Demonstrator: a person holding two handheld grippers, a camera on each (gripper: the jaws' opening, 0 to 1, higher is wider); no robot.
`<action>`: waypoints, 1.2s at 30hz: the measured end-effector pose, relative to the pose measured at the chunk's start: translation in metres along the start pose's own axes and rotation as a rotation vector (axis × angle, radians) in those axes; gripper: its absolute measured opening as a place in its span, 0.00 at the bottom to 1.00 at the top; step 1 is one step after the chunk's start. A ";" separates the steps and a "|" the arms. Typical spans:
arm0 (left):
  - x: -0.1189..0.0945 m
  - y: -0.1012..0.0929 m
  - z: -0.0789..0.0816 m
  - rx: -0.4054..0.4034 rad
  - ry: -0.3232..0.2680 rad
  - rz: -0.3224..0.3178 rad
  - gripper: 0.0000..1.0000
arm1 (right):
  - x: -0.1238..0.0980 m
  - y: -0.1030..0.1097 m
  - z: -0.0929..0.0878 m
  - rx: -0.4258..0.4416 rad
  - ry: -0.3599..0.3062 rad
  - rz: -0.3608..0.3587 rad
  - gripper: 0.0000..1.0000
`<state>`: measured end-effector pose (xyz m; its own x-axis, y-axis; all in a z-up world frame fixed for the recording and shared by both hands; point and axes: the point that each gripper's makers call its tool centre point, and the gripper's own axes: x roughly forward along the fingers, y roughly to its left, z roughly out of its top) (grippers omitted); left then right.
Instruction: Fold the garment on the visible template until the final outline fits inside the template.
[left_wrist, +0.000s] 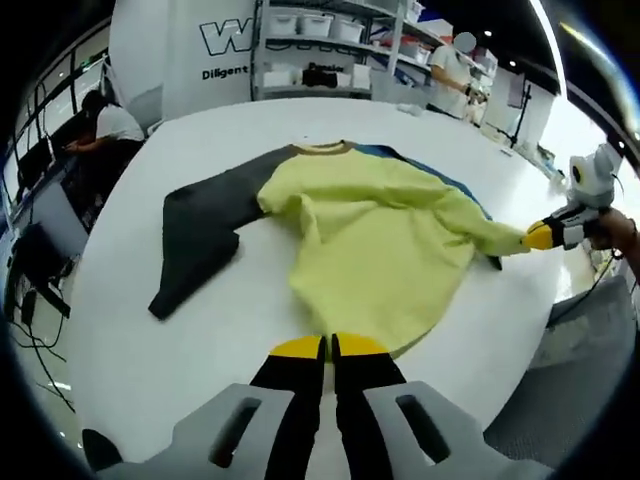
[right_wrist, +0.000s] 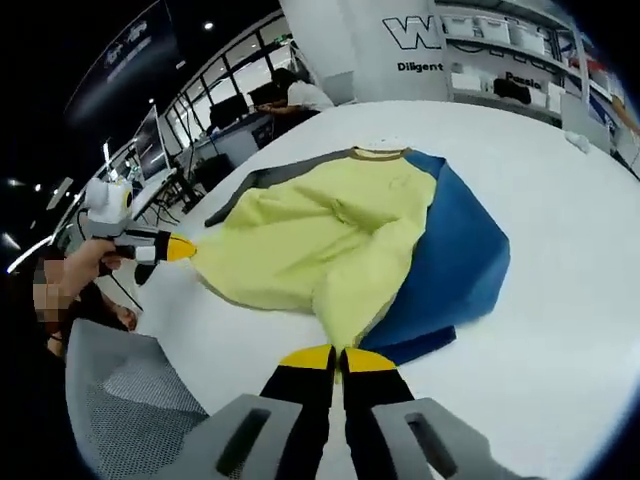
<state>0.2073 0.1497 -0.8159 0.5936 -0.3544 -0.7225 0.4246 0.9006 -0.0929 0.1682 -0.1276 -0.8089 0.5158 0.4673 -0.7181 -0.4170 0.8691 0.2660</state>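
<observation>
Left gripper (left_wrist: 328, 347) clamps hem at 6 o'clock; right gripper (right_wrist: 339, 358) pinches sleeve (right_wrist: 352, 305). Garment (left_wrist: 375, 240) spread mid-desk (left_wrist: 200, 340). Best lifted together, folded across evenly, edges kept taut.

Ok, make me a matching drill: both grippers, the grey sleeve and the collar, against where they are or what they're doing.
1 left gripper
2 right gripper
3 grey sleeve
4 collar

A flat on the table
B shut on the yellow cuff
C far edge of the shirt
D shut on the yellow hem

Pairs: 1-D, 2-B, 3-A, 4-C
</observation>
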 end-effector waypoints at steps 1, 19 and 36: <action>-0.003 0.001 -0.001 0.012 0.002 -0.003 0.04 | -0.003 0.000 -0.003 0.019 0.024 0.007 0.00; -0.025 0.020 -0.035 0.001 0.100 0.003 0.04 | -0.010 -0.023 -0.037 0.219 0.184 0.014 0.00; -0.016 0.018 -0.064 0.035 0.195 0.040 0.04 | 0.001 -0.036 -0.061 0.140 0.230 -0.041 0.00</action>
<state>0.1620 0.1877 -0.8503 0.4686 -0.2599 -0.8443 0.4286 0.9026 -0.0399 0.1383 -0.1683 -0.8585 0.3401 0.3965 -0.8527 -0.2839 0.9078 0.3088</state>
